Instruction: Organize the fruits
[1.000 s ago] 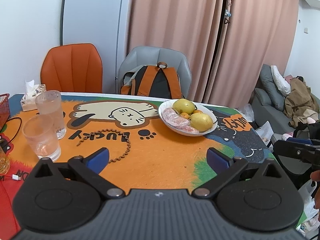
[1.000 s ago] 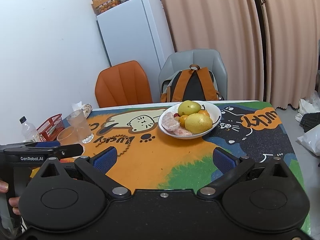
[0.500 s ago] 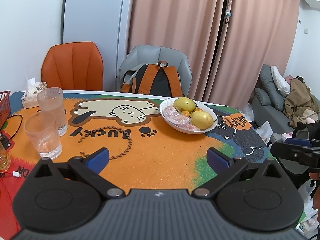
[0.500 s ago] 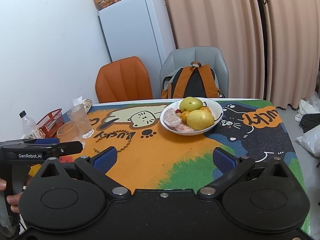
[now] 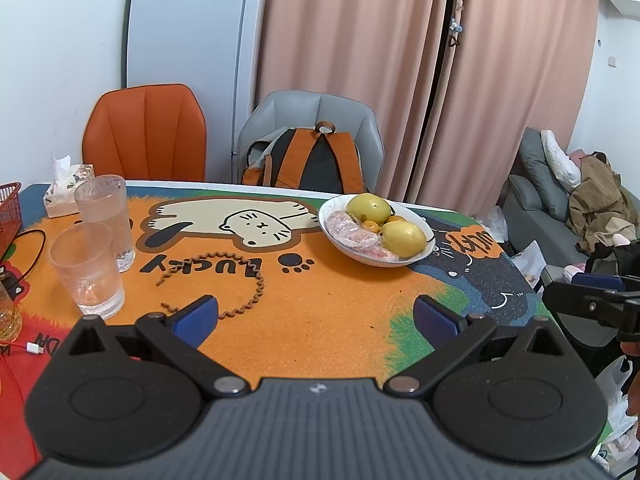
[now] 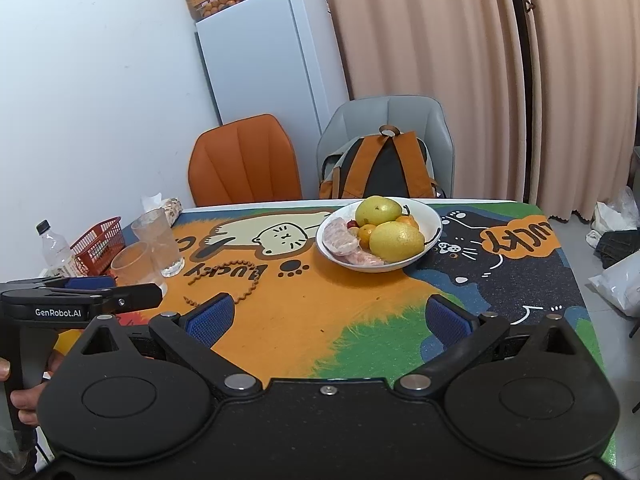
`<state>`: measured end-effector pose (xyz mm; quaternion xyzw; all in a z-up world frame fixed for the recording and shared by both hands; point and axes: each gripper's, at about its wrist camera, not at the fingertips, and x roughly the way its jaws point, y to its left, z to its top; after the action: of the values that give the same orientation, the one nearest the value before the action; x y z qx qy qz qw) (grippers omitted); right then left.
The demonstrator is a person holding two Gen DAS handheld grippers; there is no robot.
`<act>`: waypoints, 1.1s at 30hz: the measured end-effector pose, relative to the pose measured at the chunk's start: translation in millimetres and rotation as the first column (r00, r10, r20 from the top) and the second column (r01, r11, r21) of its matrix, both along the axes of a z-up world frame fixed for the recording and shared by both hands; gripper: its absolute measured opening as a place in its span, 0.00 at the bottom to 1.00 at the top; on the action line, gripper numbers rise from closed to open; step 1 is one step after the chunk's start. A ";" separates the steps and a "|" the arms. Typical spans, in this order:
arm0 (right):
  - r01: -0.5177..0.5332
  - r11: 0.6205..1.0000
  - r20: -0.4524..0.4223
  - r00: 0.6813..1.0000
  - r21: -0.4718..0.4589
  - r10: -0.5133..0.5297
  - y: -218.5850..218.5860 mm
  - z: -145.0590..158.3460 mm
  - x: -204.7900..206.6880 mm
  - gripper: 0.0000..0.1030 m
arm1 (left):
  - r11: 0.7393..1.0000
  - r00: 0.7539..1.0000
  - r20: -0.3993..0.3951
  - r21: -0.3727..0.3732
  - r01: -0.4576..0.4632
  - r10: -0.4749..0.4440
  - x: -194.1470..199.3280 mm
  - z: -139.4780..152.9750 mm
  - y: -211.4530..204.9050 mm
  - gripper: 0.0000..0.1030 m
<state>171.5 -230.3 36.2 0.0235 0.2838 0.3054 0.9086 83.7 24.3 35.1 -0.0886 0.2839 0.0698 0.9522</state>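
A white bowl (image 5: 422, 226) (image 6: 434, 220) sits at the far middle of the table. It holds two big yellow-green fruits (image 5: 403, 238) (image 6: 396, 242), small oranges (image 5: 370, 226) (image 6: 366, 233) and plastic-wrapped pink pieces (image 5: 348, 230) (image 6: 340, 238). My left gripper (image 5: 316, 316) hangs open above the near table edge, well short of the bowl, with nothing between its blue pads. My right gripper (image 6: 328, 320) is likewise open and empty, nearer the table's right side. Each gripper shows at the side of the other's view.
Two clear glasses (image 5: 90, 268) (image 6: 158, 242) stand at the left with a tissue pack (image 5: 64, 196) and a red basket (image 6: 98, 244). A brown bead string (image 5: 240, 280) lies mid-table. A water bottle (image 6: 56, 250) stands far left. Two chairs and a backpack (image 5: 310, 162) are behind.
Both grippers have risen and tilted slightly, so the table and bowl sit a little lower and farther in view. Both stay open and empty.
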 end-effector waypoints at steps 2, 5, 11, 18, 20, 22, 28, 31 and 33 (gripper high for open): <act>0.000 1.000 0.000 1.000 -0.001 0.000 0.0 -0.2 0.0 1.00 | 1.000 1.000 0.000 0.000 0.001 -0.001 0.1 -0.2 -0.1 1.00; -0.001 1.000 -0.002 1.000 -0.002 0.001 -0.1 -1.0 -0.2 1.00 | 1.000 1.000 -0.002 0.002 0.003 -0.003 -0.2 -0.8 -2.1 1.00; -0.010 1.000 0.005 1.000 -0.007 0.010 0.5 -1.2 -1.8 1.00 | 1.000 1.000 -0.003 0.004 0.004 -0.004 -0.5 -1.0 -3.5 1.00; -0.011 1.000 -0.001 1.000 -0.013 0.011 1.0 -3.0 -1.3 1.00 | 1.000 1.000 -0.004 0.004 0.005 -0.005 -0.4 -1.6 -3.9 1.00; -0.010 1.000 -0.003 1.000 -0.014 0.010 0.8 -3.6 -1.2 1.00 | 1.000 1.000 -0.004 0.004 0.006 -0.005 -0.3 -1.7 -3.9 1.00; -0.011 1.000 -0.004 1.000 -0.014 0.011 0.8 -3.9 -1.0 1.00 | 1.000 1.000 -0.006 0.004 0.005 -0.005 -0.2 -2.4 -4.2 1.00; -0.007 1.000 -0.008 1.000 -0.014 0.007 -0.5 -6.7 -0.7 1.00 | 1.000 1.000 -0.012 0.006 0.012 -0.012 0.9 -6.5 -6.7 1.00; -0.006 1.000 -0.011 1.000 -0.014 0.006 -1.3 -8.5 -0.5 1.00 | 1.000 1.000 -0.012 0.010 0.016 -0.016 1.2 -7.3 -8.5 1.00; -0.005 1.000 -0.012 1.000 -0.014 0.005 -1.7 -9.2 -0.5 1.00 | 1.000 1.000 -0.012 0.016 0.020 -0.020 1.2 -7.6 -10.9 1.00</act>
<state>171.0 -232.0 27.0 0.0183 0.2916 0.3055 0.9063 85.0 13.4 27.4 -0.0775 0.2897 0.0631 0.9519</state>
